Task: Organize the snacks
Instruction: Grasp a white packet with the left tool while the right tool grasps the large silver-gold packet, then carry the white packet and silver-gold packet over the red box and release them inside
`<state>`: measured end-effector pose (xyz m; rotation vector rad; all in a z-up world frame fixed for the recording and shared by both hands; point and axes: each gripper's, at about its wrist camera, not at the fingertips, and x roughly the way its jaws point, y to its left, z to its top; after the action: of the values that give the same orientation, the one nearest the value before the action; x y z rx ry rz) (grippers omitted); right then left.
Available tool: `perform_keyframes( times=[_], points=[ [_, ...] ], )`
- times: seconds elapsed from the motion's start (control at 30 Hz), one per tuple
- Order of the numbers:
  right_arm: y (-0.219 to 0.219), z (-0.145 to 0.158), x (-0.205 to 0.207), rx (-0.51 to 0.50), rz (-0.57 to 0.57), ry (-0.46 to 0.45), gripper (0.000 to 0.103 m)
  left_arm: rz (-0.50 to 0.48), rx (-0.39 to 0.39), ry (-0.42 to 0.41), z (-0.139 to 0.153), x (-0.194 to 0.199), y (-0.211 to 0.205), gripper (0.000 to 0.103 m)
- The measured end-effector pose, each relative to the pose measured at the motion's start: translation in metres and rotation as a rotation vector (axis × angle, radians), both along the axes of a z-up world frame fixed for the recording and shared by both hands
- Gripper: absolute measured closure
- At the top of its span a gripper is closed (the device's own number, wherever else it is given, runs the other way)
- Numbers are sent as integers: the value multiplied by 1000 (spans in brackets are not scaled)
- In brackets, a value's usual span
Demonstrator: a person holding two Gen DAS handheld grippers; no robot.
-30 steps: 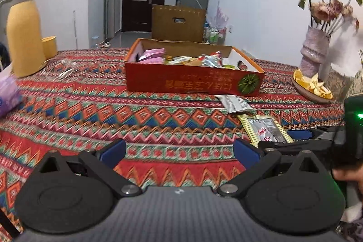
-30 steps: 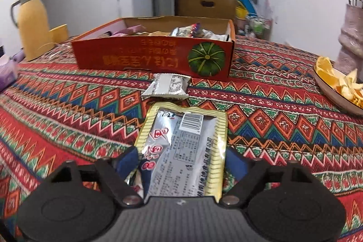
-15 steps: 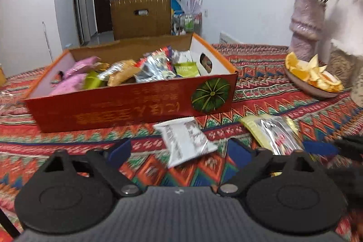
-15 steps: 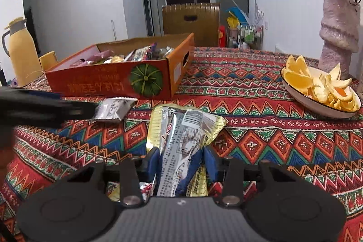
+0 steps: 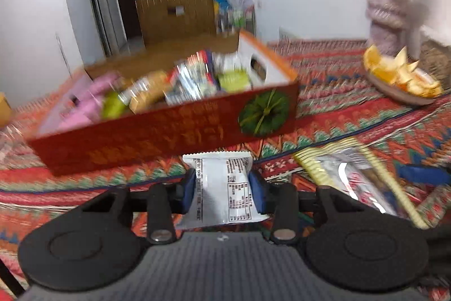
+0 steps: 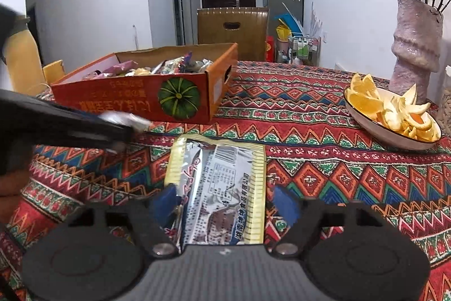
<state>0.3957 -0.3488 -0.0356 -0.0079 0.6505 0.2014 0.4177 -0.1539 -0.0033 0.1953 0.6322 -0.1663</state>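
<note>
My left gripper (image 5: 222,186) is shut on a small white snack packet (image 5: 224,188), just in front of the red snack box (image 5: 157,131), which holds several wrapped snacks. My right gripper (image 6: 225,199) is open, its blue pads on either side of a yellow-edged silver snack bag (image 6: 220,182) that lies flat on the cloth. That bag also shows in the left wrist view (image 5: 355,177). The left gripper (image 6: 70,126) shows as a dark blur at the left of the right wrist view, by the box (image 6: 146,95).
A bowl of orange peel (image 6: 391,114) and a pink vase with dried flowers (image 6: 417,47) stand at the right. A yellow jug (image 6: 21,61) stands far left. A wooden chair (image 6: 232,30) is behind the patterned tablecloth (image 6: 324,160).
My left gripper has moved right to the white packet and shut on it. My right gripper shut on the silver bag half a second ago and now stands open around it.
</note>
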Motion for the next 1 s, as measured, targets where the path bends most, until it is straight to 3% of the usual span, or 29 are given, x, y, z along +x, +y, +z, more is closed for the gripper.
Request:
perform_keyframes(
  times=[0.13, 0.23, 0.3, 0.37, 0.43, 0.47, 0.53, 0.63, 0.9, 1.0],
  points=[
    [2, -3, 7, 6, 17, 40, 13, 25, -60, -83, 28, -58, 24, 62],
    [1, -2, 12, 54, 21, 33, 13, 65, -141, -73, 37, -93, 48, 62],
    [7, -4, 15, 33, 41, 44, 14, 73, -177, -52, 39, -116, 61, 62],
    [10, -3, 13, 9, 29, 34, 32, 83, -180, -48, 40, -136, 74, 62],
    [8, -2, 12, 17, 16, 25, 44, 104, -176, -60, 44, -155, 87, 62],
    [7, -2, 10, 25, 25, 26, 59, 109, -179, -67, 46, -162, 94, 62],
    [10, 3, 1, 23, 31, 32, 69, 118, -192, -84, 50, -179, 107, 62],
    [23, 12, -31, -18, 24, -2, 72, 116, -195, -106, 52, -204, 125, 62],
    [52, 34, -162, 150, 29, -48, 71, 64, -239, -89, 44, -245, 143, 62],
    [59, 36, -187, 157, 9, -48, 71, 40, -243, -84, 41, -251, 144, 62]
  ],
)
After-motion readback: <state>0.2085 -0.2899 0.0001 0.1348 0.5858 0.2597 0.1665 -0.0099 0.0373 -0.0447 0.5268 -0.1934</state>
